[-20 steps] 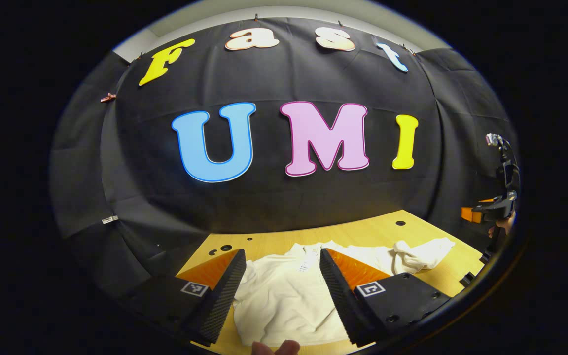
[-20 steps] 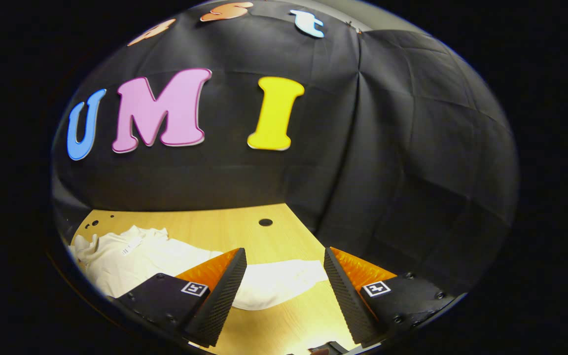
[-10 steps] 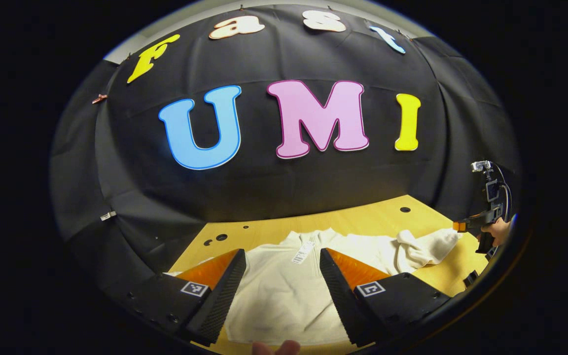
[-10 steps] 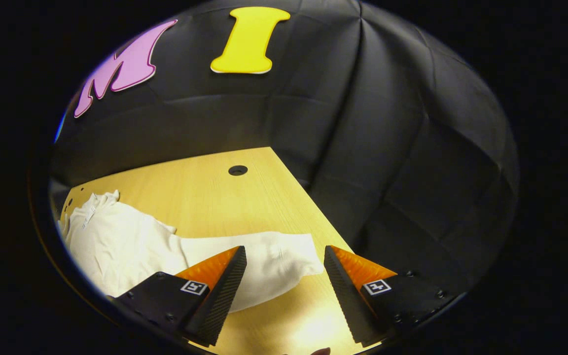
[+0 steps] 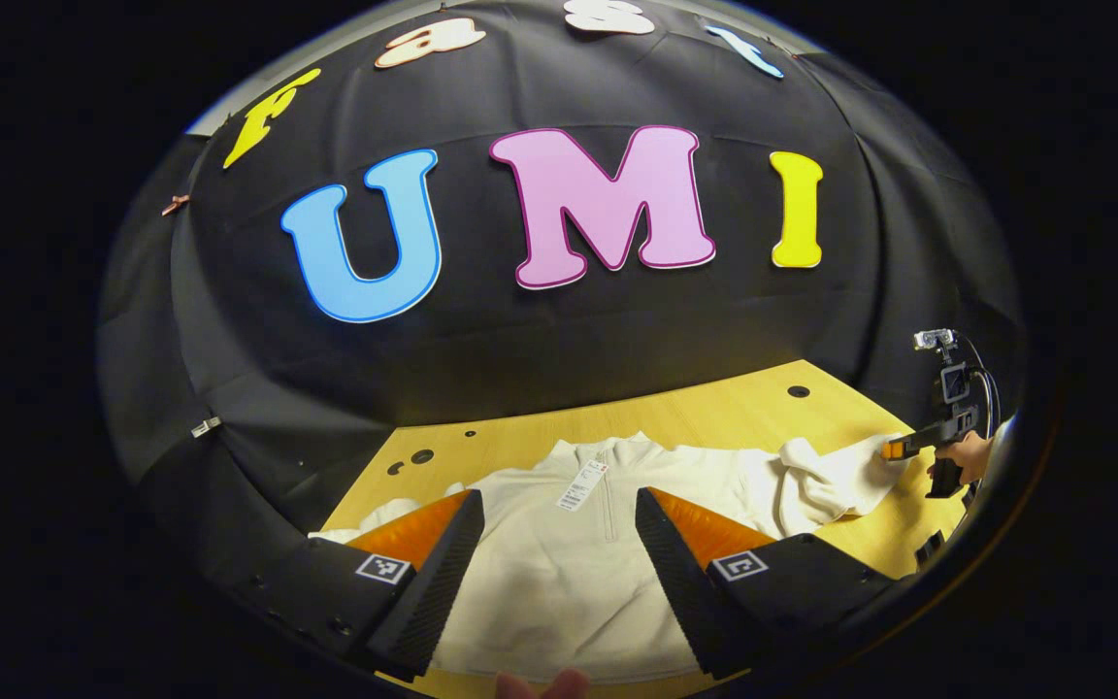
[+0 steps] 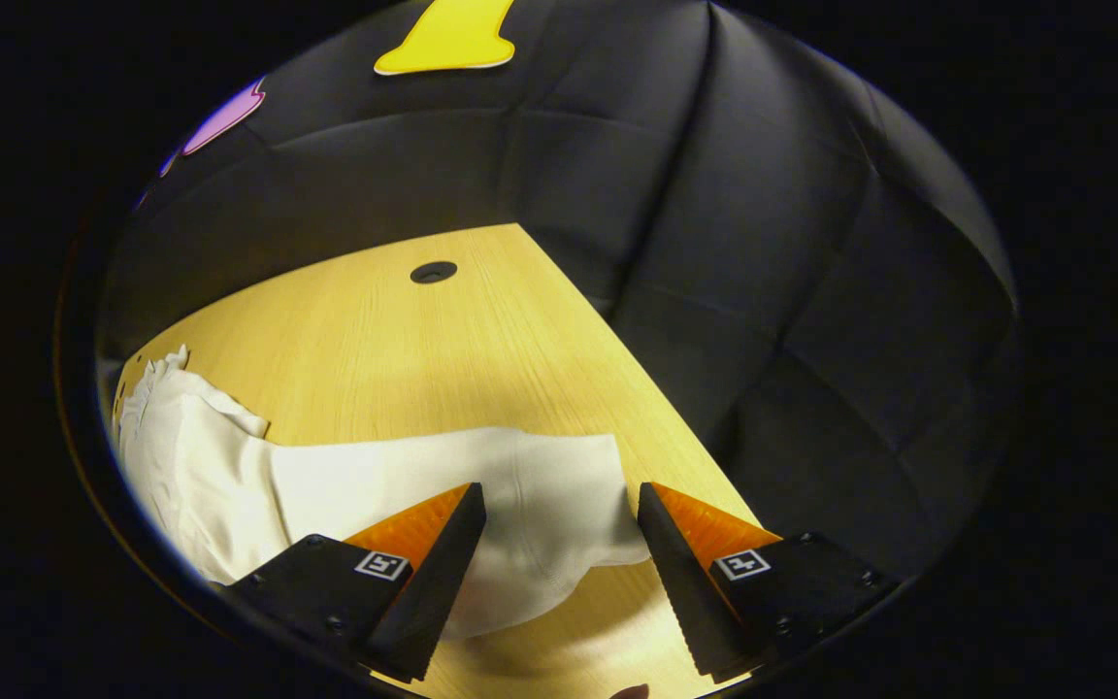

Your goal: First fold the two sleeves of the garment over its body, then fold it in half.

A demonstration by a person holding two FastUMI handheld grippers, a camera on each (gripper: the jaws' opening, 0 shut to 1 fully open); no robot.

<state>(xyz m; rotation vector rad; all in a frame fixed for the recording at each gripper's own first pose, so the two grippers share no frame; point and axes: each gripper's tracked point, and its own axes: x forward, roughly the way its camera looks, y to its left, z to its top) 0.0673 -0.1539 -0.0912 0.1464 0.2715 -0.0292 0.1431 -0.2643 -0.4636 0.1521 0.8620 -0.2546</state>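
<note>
A white long-sleeved garment lies on the wooden table, collar and paper tag toward the wall. My left gripper hovers open over the garment's chest, its fingers straddling the collar zip. One sleeve lies bunched to the right, where the right gripper meets its end, held by a hand. In the right gripper view, my right gripper is open and low, with the sleeve's cuff end lying between its fingers. The other sleeve peeks out left of my left finger.
The table has a round hole near its far edge and small holes at the back left. Black cloth walls close in behind and on the right, near the table's right edge.
Both grippers have dropped and tipped toward the table. The right one has closed in on the sleeve cuff, which now lies between its open fingers. The left has come over the chest.
</note>
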